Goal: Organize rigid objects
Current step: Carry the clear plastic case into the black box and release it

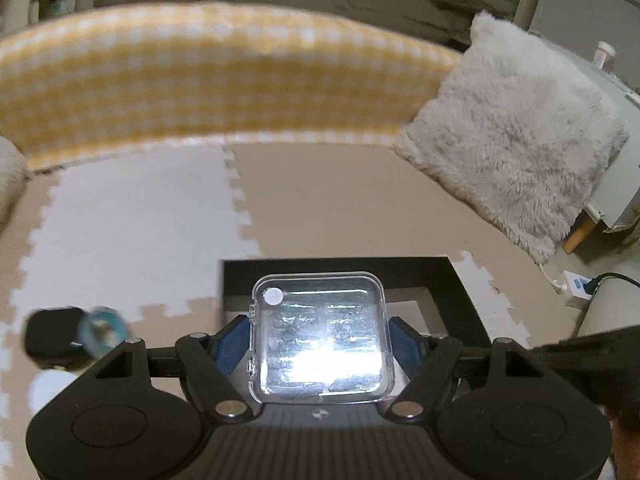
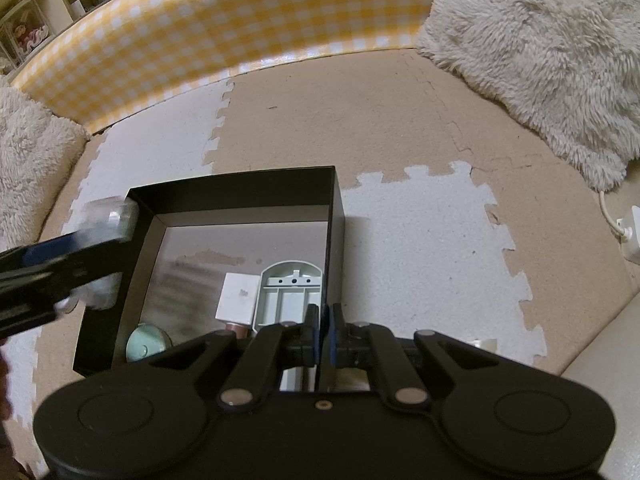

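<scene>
My left gripper (image 1: 318, 334) is shut on a clear square plastic case (image 1: 320, 336) and holds it above the near edge of a black open box (image 1: 452, 280). In the right wrist view the left gripper and the case (image 2: 104, 224) show blurred over the box's left wall (image 2: 132, 240). Inside the box lie a grey plastic part (image 2: 288, 296), a white cube (image 2: 236, 296) and a pale green round lid (image 2: 144, 344). My right gripper (image 2: 323, 320) is shut and empty, just above the box's right wall.
The box sits on beige and white foam puzzle mats (image 2: 420, 240). A yellow checked barrier (image 2: 240, 20) runs along the back. Fluffy cushions lie at the right (image 2: 540, 48) and left (image 2: 28, 152). A white power strip (image 2: 630, 236) lies far right. A blurred black and blue object (image 1: 76, 336) lies left of the box.
</scene>
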`<state>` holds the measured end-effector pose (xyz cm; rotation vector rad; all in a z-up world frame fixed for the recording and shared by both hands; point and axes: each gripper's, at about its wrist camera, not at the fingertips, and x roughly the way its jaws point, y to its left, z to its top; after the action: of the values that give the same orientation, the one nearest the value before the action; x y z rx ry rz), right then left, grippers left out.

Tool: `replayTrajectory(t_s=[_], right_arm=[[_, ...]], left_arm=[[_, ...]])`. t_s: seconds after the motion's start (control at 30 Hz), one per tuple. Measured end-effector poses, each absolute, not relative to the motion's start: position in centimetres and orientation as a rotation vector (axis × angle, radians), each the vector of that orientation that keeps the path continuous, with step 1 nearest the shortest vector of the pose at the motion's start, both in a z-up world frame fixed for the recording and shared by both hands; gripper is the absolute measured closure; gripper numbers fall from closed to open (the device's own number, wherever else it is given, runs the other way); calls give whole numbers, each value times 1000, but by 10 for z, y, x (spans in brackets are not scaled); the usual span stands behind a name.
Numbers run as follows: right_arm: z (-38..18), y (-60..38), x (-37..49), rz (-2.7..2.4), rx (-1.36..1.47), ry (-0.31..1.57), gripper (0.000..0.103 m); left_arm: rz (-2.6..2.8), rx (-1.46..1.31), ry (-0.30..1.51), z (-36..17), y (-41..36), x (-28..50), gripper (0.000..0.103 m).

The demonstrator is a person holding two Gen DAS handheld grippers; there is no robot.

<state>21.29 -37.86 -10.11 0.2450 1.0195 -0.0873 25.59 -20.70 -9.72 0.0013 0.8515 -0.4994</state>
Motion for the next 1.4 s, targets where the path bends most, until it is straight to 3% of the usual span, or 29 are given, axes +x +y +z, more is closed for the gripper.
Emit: replayTrajectory(t_s=[0.5,0.6,1.4], right_arm=[[-101,-382,213,-80,254,1019,98],[-101,-382,214,-80,252,1019,98],[-102,-380,213,-81,250,1019,97]], left_arm=[[-398,155,863,-133,-244,285,26],[-416,164,849,-132,-245,281,13],[-521,182,890,-94,-221,232,2]])
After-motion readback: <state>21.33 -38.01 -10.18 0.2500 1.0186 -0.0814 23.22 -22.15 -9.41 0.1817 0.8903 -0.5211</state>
